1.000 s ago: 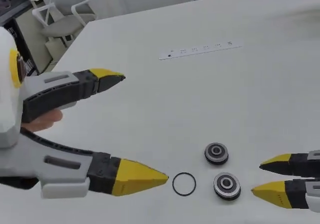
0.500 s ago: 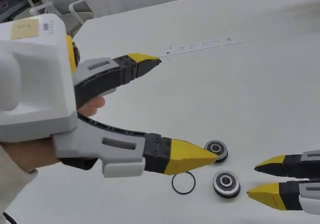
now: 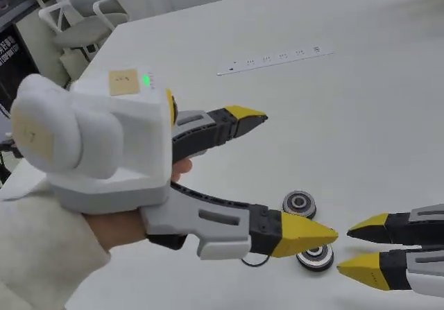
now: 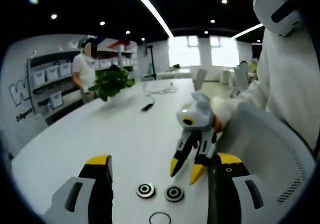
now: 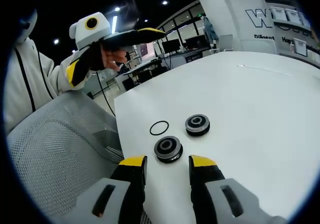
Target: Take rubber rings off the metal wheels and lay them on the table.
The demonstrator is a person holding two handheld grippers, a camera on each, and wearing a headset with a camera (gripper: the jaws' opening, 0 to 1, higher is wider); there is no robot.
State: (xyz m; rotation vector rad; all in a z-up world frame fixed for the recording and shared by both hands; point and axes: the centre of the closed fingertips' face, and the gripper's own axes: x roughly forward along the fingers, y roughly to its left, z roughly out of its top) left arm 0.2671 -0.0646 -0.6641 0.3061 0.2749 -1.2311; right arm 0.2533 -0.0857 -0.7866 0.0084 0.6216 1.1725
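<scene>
White smooth table point(image 3: 361, 116) holds two round shiny metal wheels point(image 5: 197, 124) with dark rims. One thin black rubber ring point(image 5: 159, 128) lies flat beside them, whole in the right gripper view, half hidden by a jaw in the head view. Left gripper point(image 3: 300, 177) hangs wide open, up in the air. Right gripper point(image 5: 167, 160), open and empty, points at the nearer wheel point(image 5: 168, 148).

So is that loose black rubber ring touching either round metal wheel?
Apart. The right gripper view shows bare white table between the thin black rubber ring and both the nearer round metal wheel and the farther round metal wheel.
</scene>
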